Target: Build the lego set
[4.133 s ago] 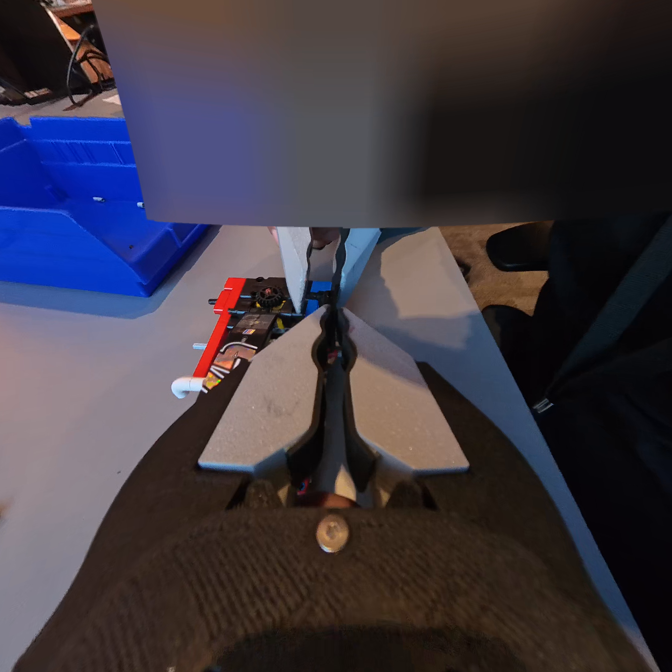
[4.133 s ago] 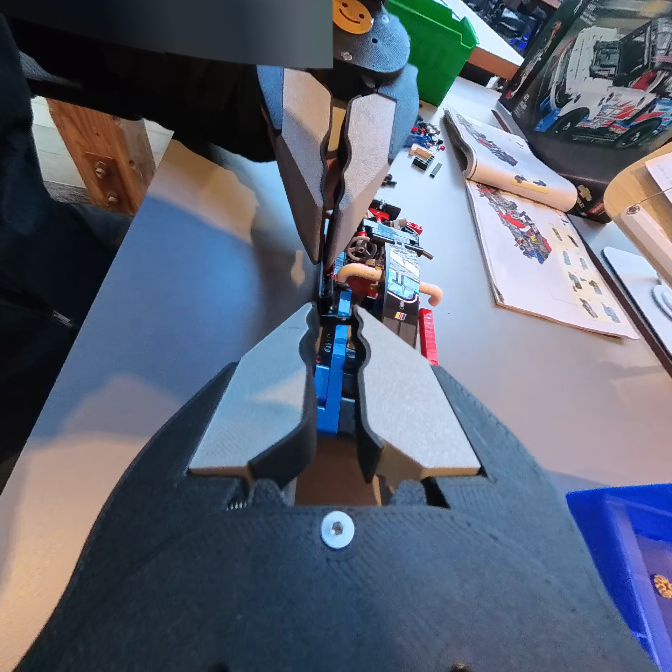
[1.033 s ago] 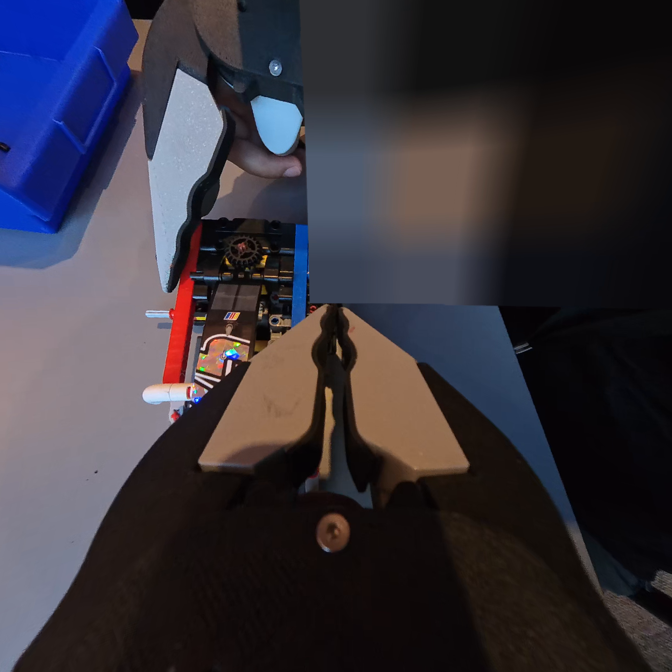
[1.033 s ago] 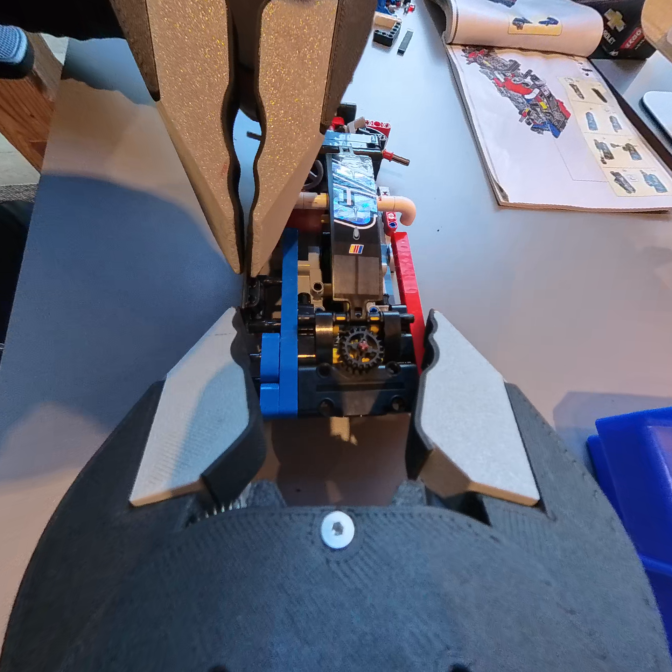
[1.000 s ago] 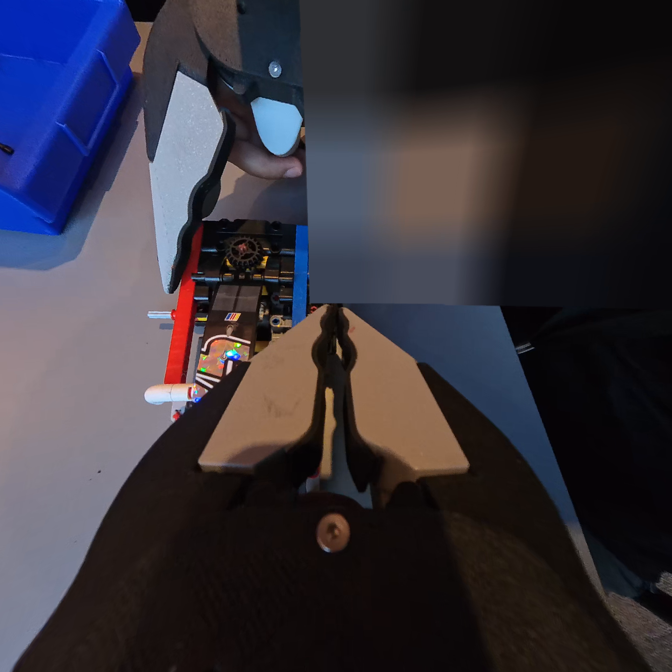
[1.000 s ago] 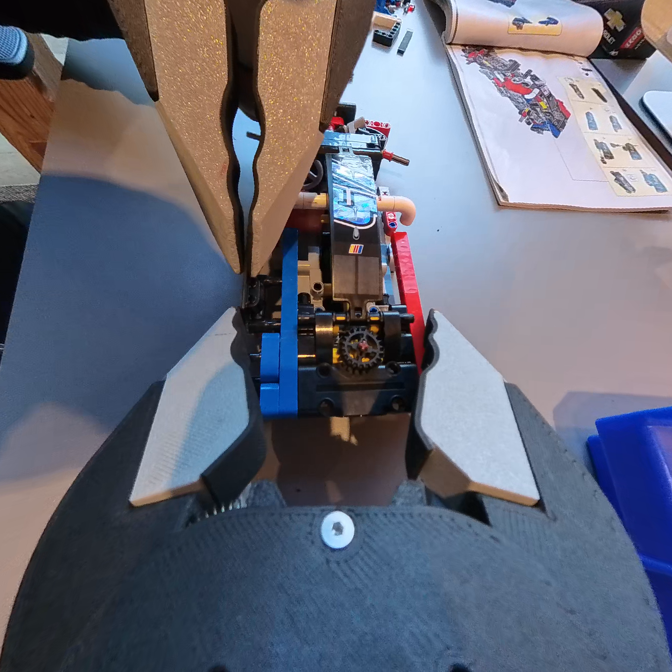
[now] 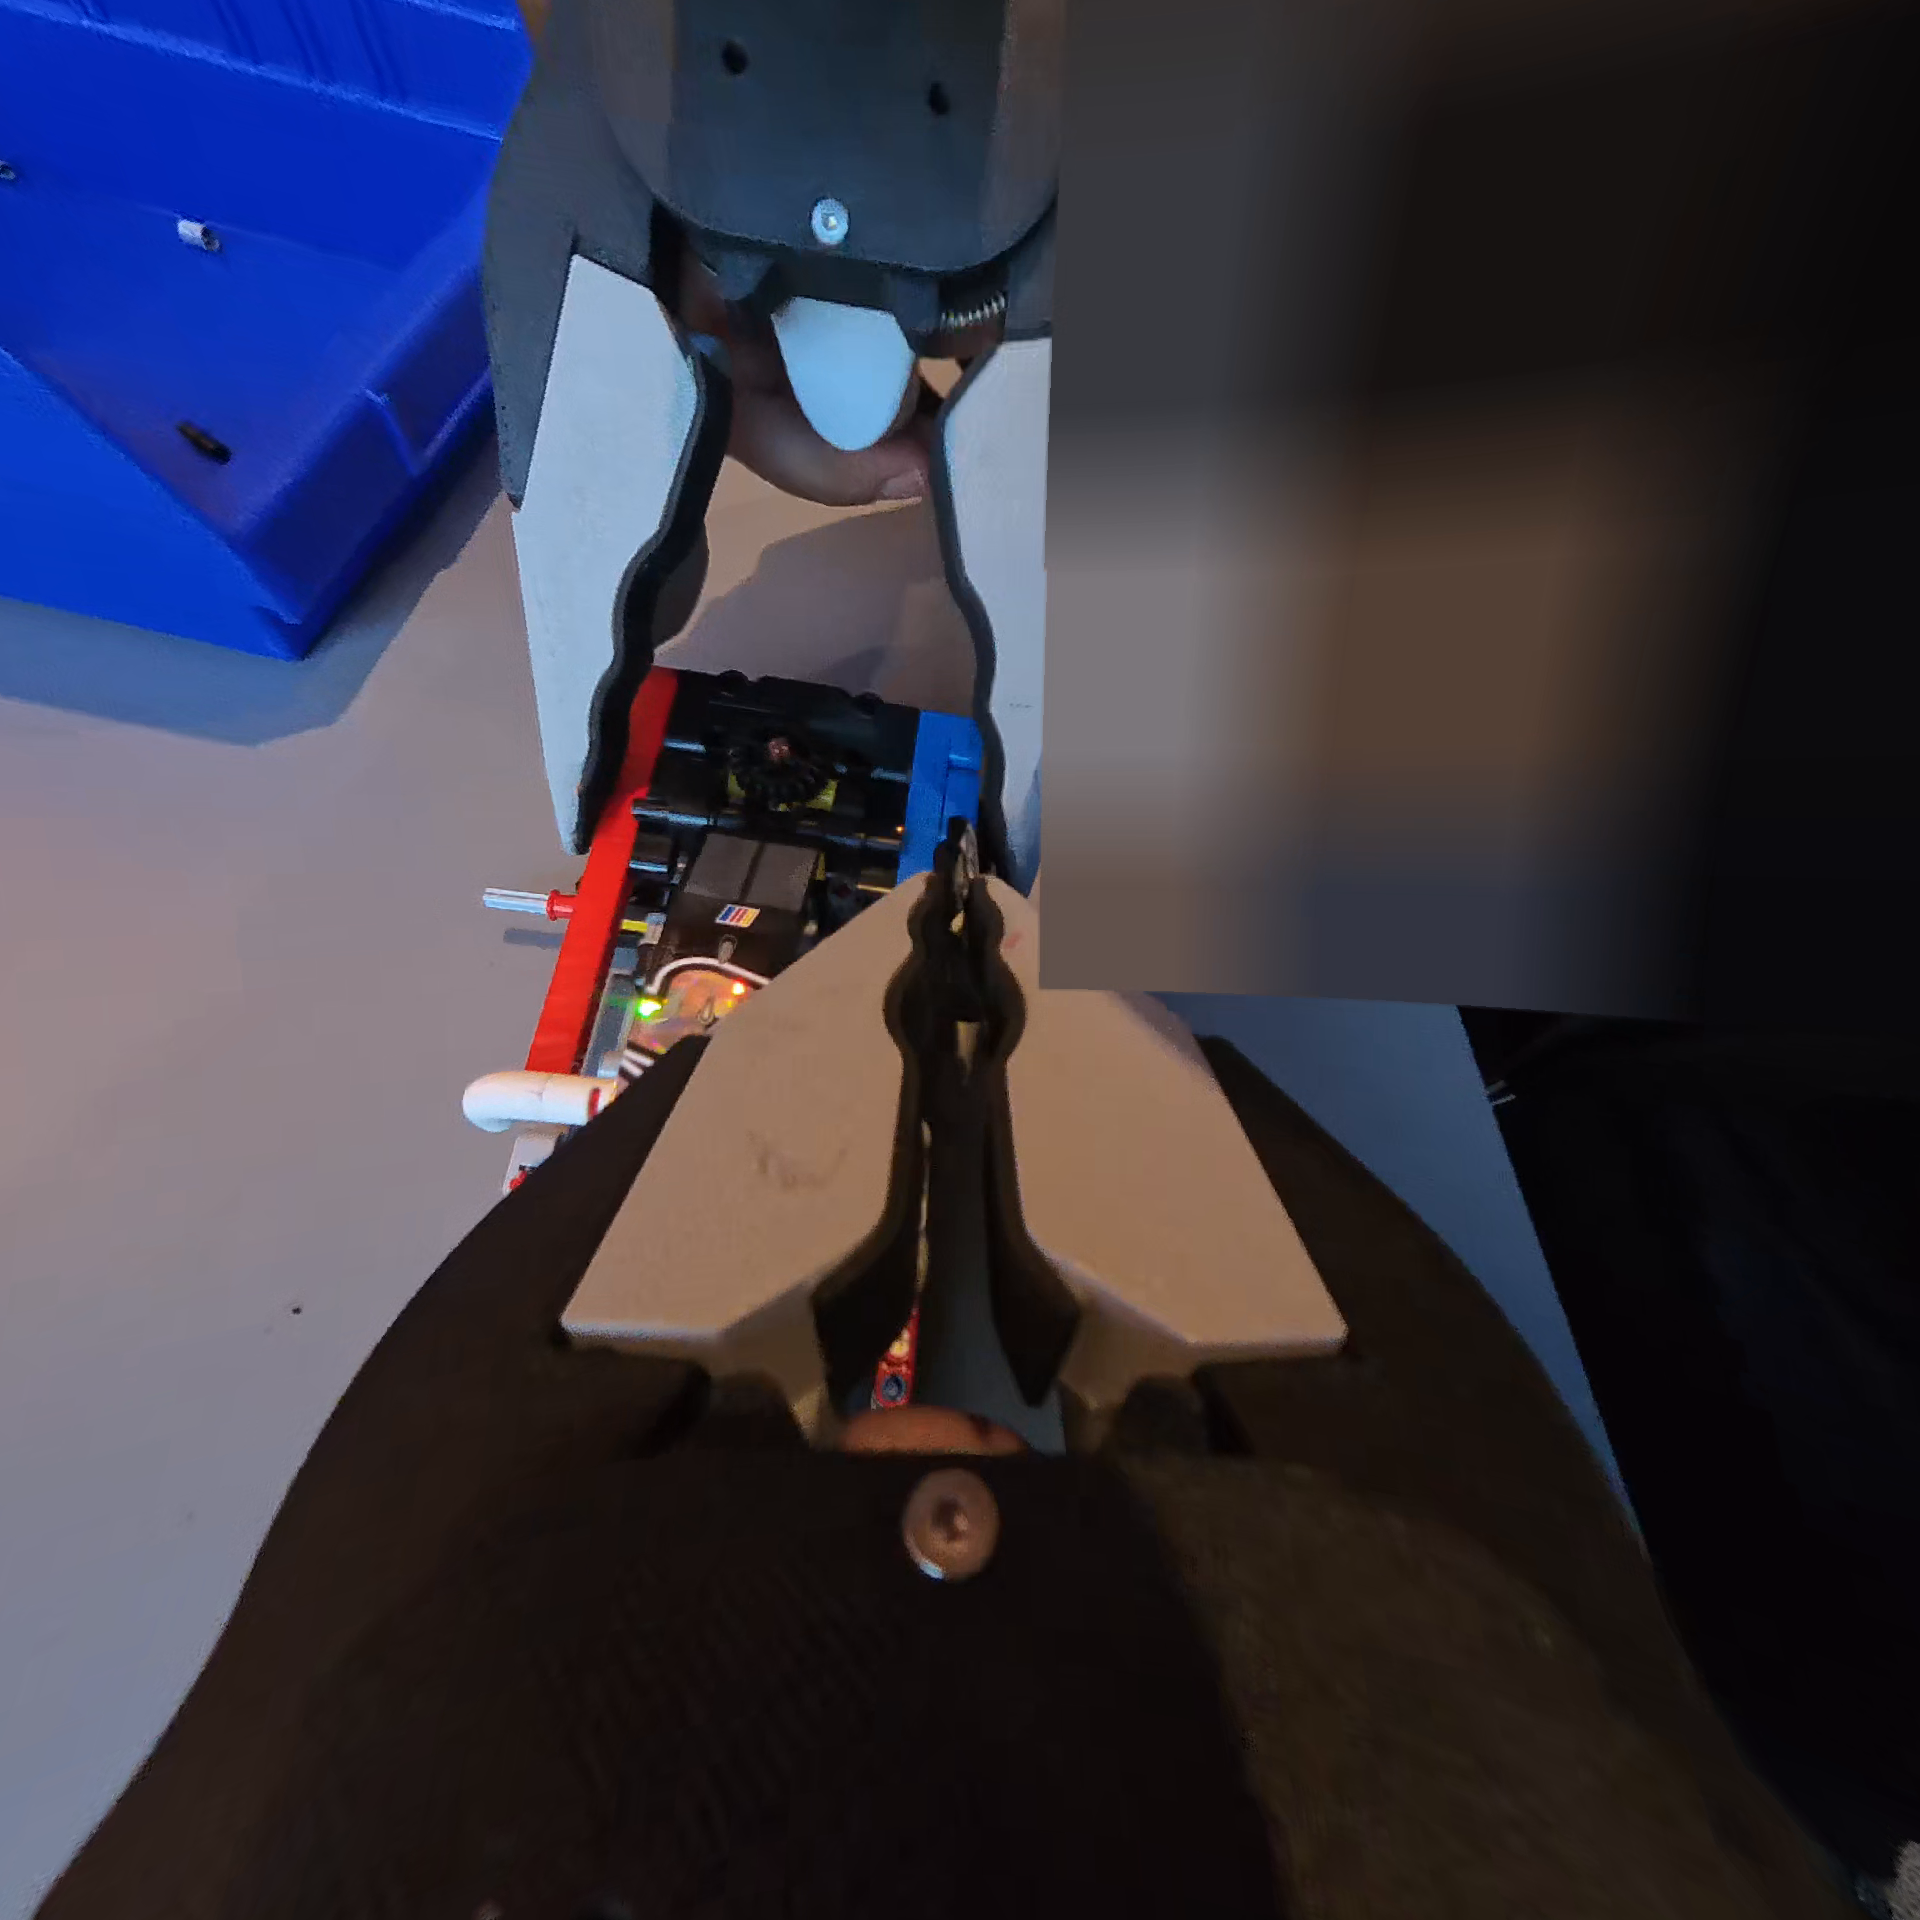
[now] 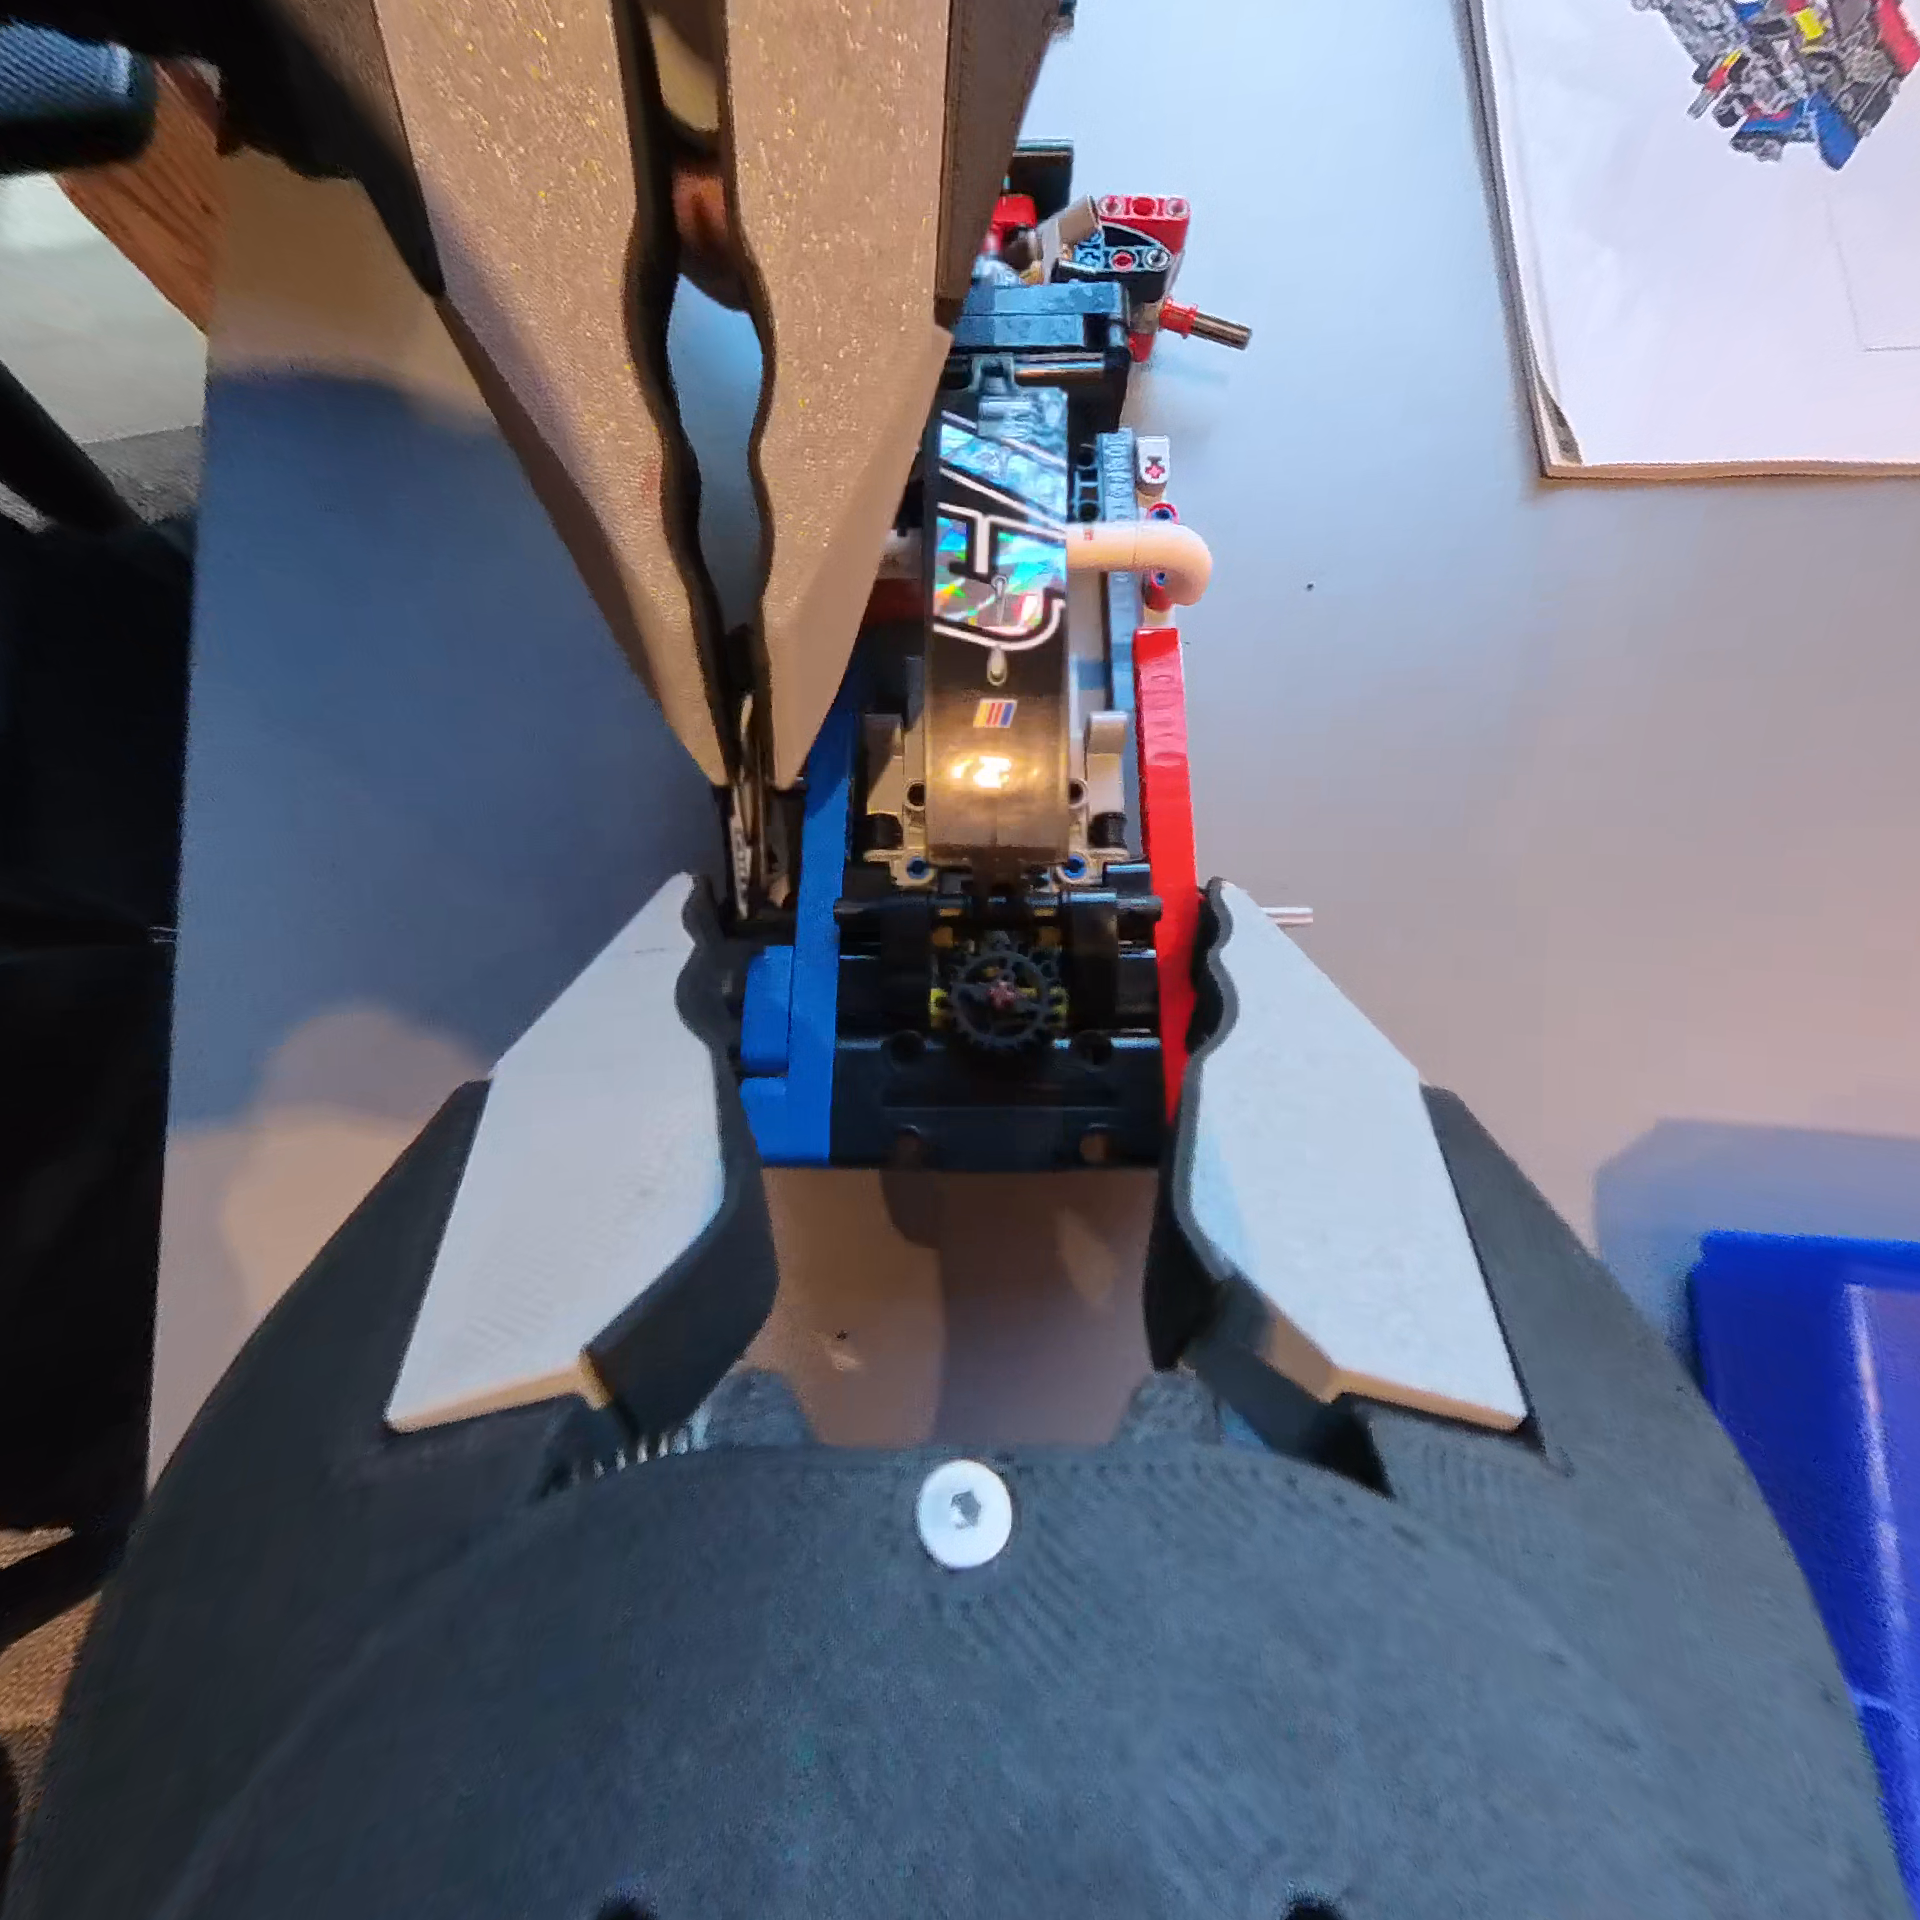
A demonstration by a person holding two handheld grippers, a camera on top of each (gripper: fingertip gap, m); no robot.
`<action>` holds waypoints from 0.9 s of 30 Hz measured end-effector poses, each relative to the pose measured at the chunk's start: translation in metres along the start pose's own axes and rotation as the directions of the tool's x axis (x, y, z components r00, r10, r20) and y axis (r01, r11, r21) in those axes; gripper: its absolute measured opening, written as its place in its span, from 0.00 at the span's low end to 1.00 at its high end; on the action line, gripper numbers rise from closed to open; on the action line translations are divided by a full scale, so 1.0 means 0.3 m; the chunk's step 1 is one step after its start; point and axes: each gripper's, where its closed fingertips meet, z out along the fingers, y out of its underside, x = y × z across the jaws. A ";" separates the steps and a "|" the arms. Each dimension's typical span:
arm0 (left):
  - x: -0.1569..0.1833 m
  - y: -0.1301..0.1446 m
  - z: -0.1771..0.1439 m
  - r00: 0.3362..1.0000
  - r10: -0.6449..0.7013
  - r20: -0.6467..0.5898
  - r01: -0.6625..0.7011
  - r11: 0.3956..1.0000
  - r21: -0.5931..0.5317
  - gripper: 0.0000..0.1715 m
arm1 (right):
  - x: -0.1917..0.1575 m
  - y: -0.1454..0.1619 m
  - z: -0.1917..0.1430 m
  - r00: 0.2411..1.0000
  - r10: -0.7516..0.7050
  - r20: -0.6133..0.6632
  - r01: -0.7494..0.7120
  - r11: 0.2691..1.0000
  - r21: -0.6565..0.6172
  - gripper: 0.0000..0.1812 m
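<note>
Grey tabletop (image 8: 1455,831) fills both views, carrying a partly built lego car (image 8: 997,790) that lies lengthwise between the two tools. Its near end in the right wrist view shows a black block with a small black gear (image 8: 1000,994), a blue beam (image 8: 805,997) on one long side and a red beam (image 8: 1166,790) on the other; a glossy black panel with a shiny foil patch runs along the top, and a pale curved pipe (image 8: 1153,551) sticks out past the red side.

Right gripper (image 8: 956,997): its two grey fingers stand wide apart and straddle the gear end of the car, one pad against the blue beam, the other against the red beam, so the claw is clamped across the car's width. The left wrist view shows the same hold from the opposite end, with a fingertip of the person visible behind the tool.

Left gripper (image 7: 961,883): its fingers are pressed together on a small thin black piece (image 7: 958,847) whose tip shows just beyond the fingertips. That tip sits just beside the blue beam, near the right gripper's finger on that side; whether the piece touches the car cannot be told.

Surroundings: a blue bin (image 7: 229,312) stands on the table on the red-beam side of the car, apart from it; its corner also shows in the right wrist view. An open instruction booklet (image 8: 1714,260) lies farther along the table on that same side. A dark chair or clothing fills the edge beyond the table on the blue side.
</note>
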 end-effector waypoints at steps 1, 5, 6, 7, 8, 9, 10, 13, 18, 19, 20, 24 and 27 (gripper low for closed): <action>0.001 0.001 -0.001 1.000 0.006 0.001 -0.006 1.000 0.005 0.01 | 0.000 0.000 0.001 1.000 -0.004 -0.005 0.004 1.000 0.004 0.48; 0.029 0.019 0.005 0.998 0.067 -0.002 -0.067 0.998 -0.002 0.00 | 0.001 0.008 0.010 0.996 -0.052 -0.074 0.051 0.999 -0.012 0.50; 0.033 0.025 0.007 0.995 0.104 0.009 -0.103 0.995 -0.011 0.00 | 0.000 0.009 0.012 0.995 -0.058 -0.085 0.057 0.998 -0.018 0.51; 0.039 0.031 0.008 0.992 0.129 0.012 -0.129 0.991 -0.023 0.00 | -0.002 0.010 0.012 0.994 -0.058 -0.093 0.057 0.998 -0.019 0.52; 0.041 0.036 0.008 0.990 0.143 0.015 -0.143 0.989 -0.035 0.00 | -0.004 0.009 0.012 0.993 -0.056 -0.102 0.055 0.998 -0.015 0.53; 0.043 0.038 0.009 0.989 0.149 0.014 -0.149 0.988 -0.038 0.00 | -0.005 0.009 0.011 0.992 -0.056 -0.115 0.055 0.998 -0.008 0.53; 0.043 0.038 0.009 0.989 0.146 0.012 -0.145 0.989 -0.037 0.00 | -0.003 0.008 0.007 0.989 -0.060 -0.131 0.061 0.998 0.002 0.53; 0.045 0.038 0.006 0.989 0.146 0.005 -0.145 0.989 -0.030 0.00 | -0.009 -0.015 -0.026 0.980 -0.066 -0.187 0.080 0.995 0.067 0.51; 0.060 0.040 0.006 0.990 0.140 -0.018 -0.141 0.990 -0.017 0.00 | -0.017 -0.021 -0.066 0.976 -0.040 -0.214 0.067 0.991 0.118 0.50; 0.071 0.039 0.005 0.990 0.139 -0.029 -0.140 0.990 -0.008 0.00 | -0.020 -0.021 -0.073 0.976 -0.030 -0.217 0.059 0.990 0.126 0.53; 0.086 0.036 0.000 0.989 0.141 -0.043 -0.141 0.990 0.007 0.00 | -0.032 -0.024 -0.081 0.977 -0.022 -0.211 0.054 0.988 0.146 0.53; 0.148 0.058 -0.031 0.985 0.151 -0.077 -0.149 0.988 0.038 0.00 | -0.057 0.010 -0.117 0.961 -0.051 -0.270 0.099 0.981 0.168 0.49; 0.187 0.091 -0.064 0.980 0.186 -0.071 -0.184 0.982 0.030 0.00 | -0.047 0.072 -0.138 0.943 -0.063 -0.328 0.114 0.984 0.138 0.46</action>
